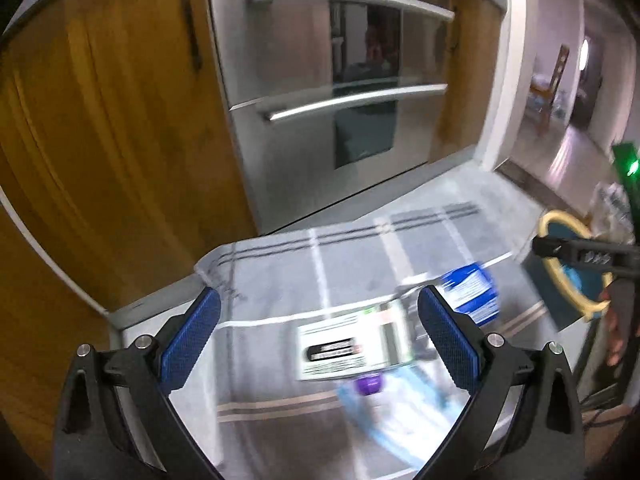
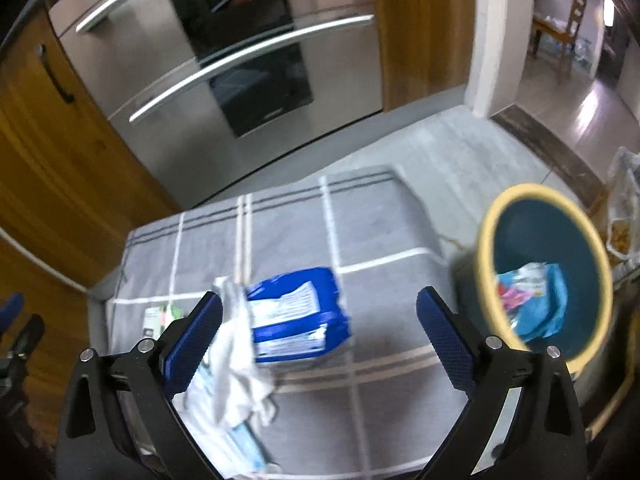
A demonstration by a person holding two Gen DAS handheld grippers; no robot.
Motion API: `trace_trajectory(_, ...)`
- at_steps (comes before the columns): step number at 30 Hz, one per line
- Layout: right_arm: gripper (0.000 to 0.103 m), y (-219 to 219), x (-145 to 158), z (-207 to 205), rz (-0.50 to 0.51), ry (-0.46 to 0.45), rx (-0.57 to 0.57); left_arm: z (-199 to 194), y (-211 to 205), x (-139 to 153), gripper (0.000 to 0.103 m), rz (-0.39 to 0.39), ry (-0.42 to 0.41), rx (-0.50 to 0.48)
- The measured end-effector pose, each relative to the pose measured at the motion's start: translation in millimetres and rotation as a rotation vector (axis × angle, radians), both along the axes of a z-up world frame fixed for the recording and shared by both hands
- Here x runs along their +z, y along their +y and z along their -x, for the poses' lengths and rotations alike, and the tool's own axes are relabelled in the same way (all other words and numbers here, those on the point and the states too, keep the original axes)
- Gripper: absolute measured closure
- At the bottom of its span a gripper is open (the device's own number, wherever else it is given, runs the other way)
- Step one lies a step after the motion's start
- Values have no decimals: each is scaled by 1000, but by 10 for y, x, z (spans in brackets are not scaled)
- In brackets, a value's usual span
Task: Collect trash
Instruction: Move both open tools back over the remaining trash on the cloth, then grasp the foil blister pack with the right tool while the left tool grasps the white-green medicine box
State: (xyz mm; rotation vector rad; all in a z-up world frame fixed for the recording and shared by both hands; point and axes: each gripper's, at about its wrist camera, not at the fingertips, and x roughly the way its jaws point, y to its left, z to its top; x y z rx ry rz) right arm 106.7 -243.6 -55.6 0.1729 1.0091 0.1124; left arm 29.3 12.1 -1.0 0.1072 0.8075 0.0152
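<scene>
On the grey checked cloth lie a white battery pack card, a blue and white packet and a purple-capped item on pale blue wrapping. My left gripper hovers open above the card, nothing between its fingers. In the right wrist view the blue packet lies beside a crumpled white tissue. My right gripper is open over them, empty. The teal bin with a yellow rim stands at the right and holds colourful wrappers.
A steel double oven and wooden cupboard doors stand behind the table. A doorway to a tiled room with a chair opens at the right. A clear bag sits past the bin.
</scene>
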Motion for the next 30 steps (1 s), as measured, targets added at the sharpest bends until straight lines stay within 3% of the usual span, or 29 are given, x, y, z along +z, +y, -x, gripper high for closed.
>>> trace_trajectory(3,6,178,-71,-39,2,18,11,-45,44,-150,6,-59,13,-37)
trace_trajectory(8,9,394,-246,-152,-97,96,7,-91,-44,-398,6,-86,86,-91)
trace_trajectory(10,15,502,-332,-198,-124,127,15,-84,-109,-472,6,-116,101,-123)
trace_trajectory(12,34,605,-397,-236,-134,156,31,-73,-139,-493,6,-124,94,-152)
trace_trajectory(17,62,894,-527,-294,-150,220,91,-136,-57,-610,6,-60,132,-131)
trace_trajectory(20,72,978,-611,-307,-171,266,106,-185,20,-714,6,-29,171,-82)
trace_trajectory(25,80,1057,-685,-332,-173,293,128,-227,117,-766,6,44,203,-37)
trace_trajectory(30,81,1169,-787,-373,-119,309,148,-214,106,-775,6,40,201,-37)
